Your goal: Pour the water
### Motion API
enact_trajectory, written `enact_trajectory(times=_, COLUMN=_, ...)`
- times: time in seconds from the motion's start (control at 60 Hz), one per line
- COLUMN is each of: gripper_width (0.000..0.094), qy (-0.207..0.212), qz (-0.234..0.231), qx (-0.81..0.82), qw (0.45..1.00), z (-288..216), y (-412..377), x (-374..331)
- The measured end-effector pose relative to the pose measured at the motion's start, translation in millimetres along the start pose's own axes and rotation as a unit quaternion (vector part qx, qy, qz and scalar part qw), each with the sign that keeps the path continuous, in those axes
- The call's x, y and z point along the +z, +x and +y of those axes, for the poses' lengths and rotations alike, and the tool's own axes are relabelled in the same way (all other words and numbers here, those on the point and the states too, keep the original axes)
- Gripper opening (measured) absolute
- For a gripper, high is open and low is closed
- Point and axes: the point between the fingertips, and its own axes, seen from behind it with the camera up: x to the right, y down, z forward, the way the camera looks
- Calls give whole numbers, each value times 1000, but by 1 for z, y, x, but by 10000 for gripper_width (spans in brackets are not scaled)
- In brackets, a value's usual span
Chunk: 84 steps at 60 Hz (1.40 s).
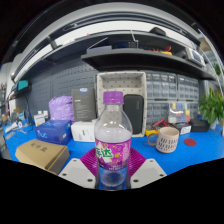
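A clear plastic bottle (113, 135) with a purple cap and a purple label stands upright between my fingers. My gripper (113, 172) is shut on the bottle, both magenta pads pressing on its lower body at the label. The bottle appears lifted, with the blue table (190, 150) lying beyond it. A beige mug (168, 139) stands on a red coaster to the right, beyond the fingers. No water level shows clearly in the bottle.
A cardboard box (42, 155) lies to the left near the fingers. Behind it stand a blue box (54, 131) and a purple stack (61, 108). A white crate (121, 88) sits behind the bottle. A green plant (211, 106) is far right.
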Motion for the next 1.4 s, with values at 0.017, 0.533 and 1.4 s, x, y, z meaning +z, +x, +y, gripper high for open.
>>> enact_trajectory(times=0.017, gripper_width=352, qy=-2, qz=-1, qx=9, qw=1000, z=-1, y=1, x=1)
enact_trajectory(times=0.533, gripper_width=353, qy=13, qz=-16, qx=581, qw=813, z=-74, y=86, x=113)
enact_trajectory(times=1.4, gripper_width=353, qy=-42, qz=-40, qx=711, qw=700, z=-101, y=120, x=137)
